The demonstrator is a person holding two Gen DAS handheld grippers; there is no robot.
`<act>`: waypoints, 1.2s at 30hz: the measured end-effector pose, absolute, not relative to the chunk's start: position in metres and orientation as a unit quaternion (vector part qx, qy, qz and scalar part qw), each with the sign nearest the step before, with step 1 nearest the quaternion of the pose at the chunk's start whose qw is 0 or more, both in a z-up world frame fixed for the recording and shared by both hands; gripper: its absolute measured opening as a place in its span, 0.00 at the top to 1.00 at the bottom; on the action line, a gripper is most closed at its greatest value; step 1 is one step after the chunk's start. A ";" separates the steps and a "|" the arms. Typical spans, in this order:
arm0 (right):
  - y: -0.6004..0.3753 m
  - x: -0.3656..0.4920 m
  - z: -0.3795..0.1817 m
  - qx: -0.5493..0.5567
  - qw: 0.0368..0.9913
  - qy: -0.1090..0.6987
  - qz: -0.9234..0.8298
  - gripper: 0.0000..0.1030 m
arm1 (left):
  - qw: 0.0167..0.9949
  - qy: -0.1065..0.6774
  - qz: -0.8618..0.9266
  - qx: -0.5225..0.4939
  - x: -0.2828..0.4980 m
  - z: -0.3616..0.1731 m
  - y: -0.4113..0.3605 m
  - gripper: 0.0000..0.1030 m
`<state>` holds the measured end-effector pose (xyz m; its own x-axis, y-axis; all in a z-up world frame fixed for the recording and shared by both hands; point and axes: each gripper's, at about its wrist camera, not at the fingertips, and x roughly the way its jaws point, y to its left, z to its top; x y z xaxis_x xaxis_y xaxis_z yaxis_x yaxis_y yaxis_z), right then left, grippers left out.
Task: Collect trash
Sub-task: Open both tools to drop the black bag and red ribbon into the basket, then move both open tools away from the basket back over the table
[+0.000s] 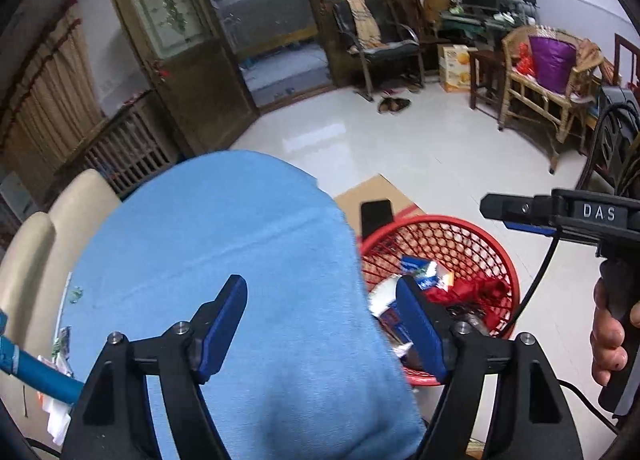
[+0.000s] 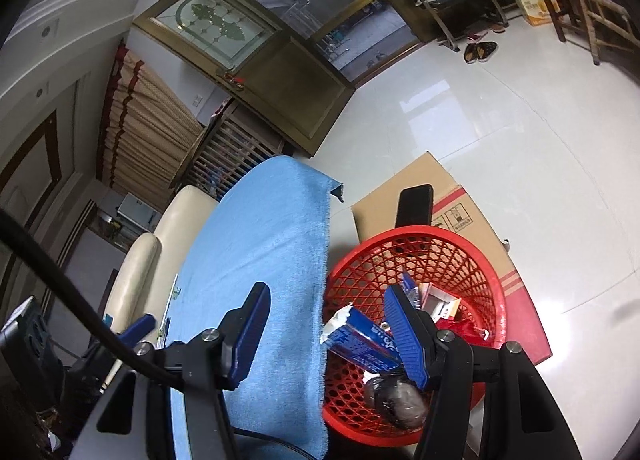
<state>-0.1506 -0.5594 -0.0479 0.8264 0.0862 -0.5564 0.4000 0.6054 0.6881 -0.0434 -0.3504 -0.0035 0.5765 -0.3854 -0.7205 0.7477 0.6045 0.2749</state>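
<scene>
A red mesh basket [image 1: 486, 250] stands on the floor beside a table under a blue cloth [image 1: 224, 244]. It also shows in the right wrist view [image 2: 436, 256]. It holds several wrappers, a blue carton [image 2: 362, 342], red plastic and a dark crumpled wad [image 2: 398, 400]. My left gripper [image 1: 320, 324] is open and empty above the cloth's right edge. My right gripper [image 2: 326, 334] is open and empty, straddling the cloth's edge and the basket. Small scraps [image 1: 60, 344] lie at the table's left edge.
A flat cardboard box [image 2: 420, 187] with a black phone [image 2: 416, 203] on it lies behind the basket. A cream chair [image 1: 36, 244] stands left of the table. A blue tube [image 1: 36, 372] lies at lower left. Chairs and a doorway line the far wall.
</scene>
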 end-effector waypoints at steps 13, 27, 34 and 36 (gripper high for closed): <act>-0.516 -0.133 -0.009 0.358 0.881 0.293 -0.101 0.38 | 0.874 0.284 -0.292 0.265 -0.037 0.031 -0.304 0.20; -0.447 -0.103 0.038 0.265 0.912 0.301 -0.085 0.36 | 0.910 0.291 -0.216 0.203 -0.016 0.061 -0.221 0.19; -0.392 -0.085 0.060 0.213 0.929 0.298 -0.051 0.34 | 0.929 0.288 -0.165 0.166 -0.008 0.074 -0.168 0.19; -0.376 -0.081 0.067 0.200 0.933 0.296 -0.041 0.34 | 0.933 0.287 -0.151 0.154 -0.006 0.078 -0.153 0.19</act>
